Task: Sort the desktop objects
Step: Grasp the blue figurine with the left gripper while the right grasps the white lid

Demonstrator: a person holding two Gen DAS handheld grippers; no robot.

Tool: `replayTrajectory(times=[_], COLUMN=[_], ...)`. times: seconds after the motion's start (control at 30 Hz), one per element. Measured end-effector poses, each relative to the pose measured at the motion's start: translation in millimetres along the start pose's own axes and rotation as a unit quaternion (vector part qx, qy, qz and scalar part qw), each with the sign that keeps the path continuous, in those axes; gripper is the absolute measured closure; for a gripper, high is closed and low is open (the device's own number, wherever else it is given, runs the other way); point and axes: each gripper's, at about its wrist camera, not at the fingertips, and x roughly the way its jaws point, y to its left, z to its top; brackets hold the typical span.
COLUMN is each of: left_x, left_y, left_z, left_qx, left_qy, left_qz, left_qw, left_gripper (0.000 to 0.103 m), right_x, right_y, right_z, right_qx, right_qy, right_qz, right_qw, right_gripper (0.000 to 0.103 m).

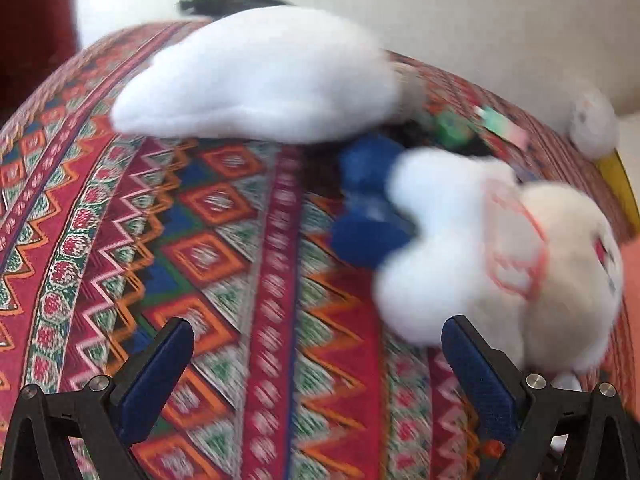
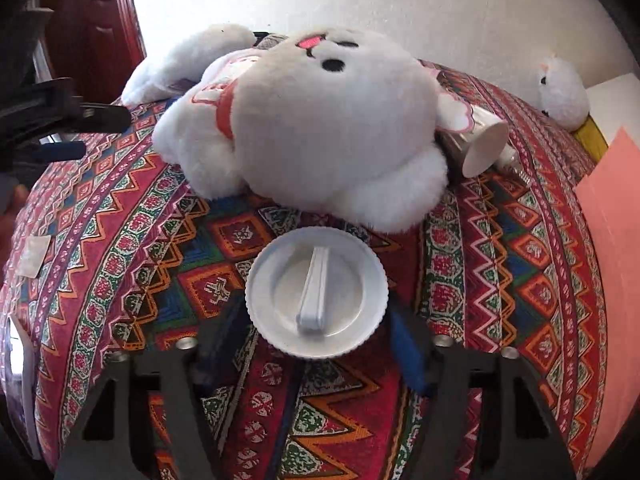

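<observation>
Motion blur softens the left wrist view, yet we can see our left gripper (image 1: 316, 364) spread wide, its blue-padded fingers (image 1: 154, 380) holding nothing, with open patterned tablecloth (image 1: 224, 240) between them. At one o'clock from the gripper lies a white plush rabbit (image 1: 496, 264), fluffy, with pink stitched trim, just beside the right finger. A blue object (image 1: 368, 204) sits at twelve o'clock, touching the rabbit; we cannot tell what it is. Beyond it, at eleven o'clock, a long white plush piece (image 1: 260, 80) lies across the cloth. Small green and pink items (image 1: 480, 124) are too blurred to name. A small white plush ball (image 1: 592, 124) rests at two o'clock near the table's far edge.

In the right wrist view, our right gripper (image 2: 316, 320) pinches a round white lid (image 2: 316, 292), ridged around its rim, with a raised bar handle across its shallow middle. Nothing lies in it. At twelve o'clock the rabbit's head fills the view, almost touching the lid. At two o'clock a white paper cup (image 2: 484, 148) lies on its side, mouth towards us, against the rabbit. A pink sheet (image 2: 612, 216) hangs at the three o'clock edge. The cloth is woven in red, orange and green zigzags, with bare room at nine o'clock.
</observation>
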Motion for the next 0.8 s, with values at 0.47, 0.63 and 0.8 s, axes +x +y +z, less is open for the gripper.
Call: replayTrajectory(times=[0.47,0.63,0.8], left_x=[69,91,70], left_y=[-41,-51,-45], left_z=[36,44,18], left_qx=[0.053,0.082,0.076], left_qy=[0.010,0.020,0.025], left_qz=[0.004,0.035,0.038], left_qw=[0.9985,0.9958,0.9961], left_gripper=[0.015,0.055,0.054], right_x=[-1,-4,-9], right_y=[-11,-11,-19], right_z=[-3,-4,-6], right_qx=[0.003,-0.003,0.008], right_qy=[0.009,0.009,0.013], right_qz=[0.020,0.016,0.027], right_qw=[1.000,1.000,1.000], right_gripper=[0.039,0.039,0.040])
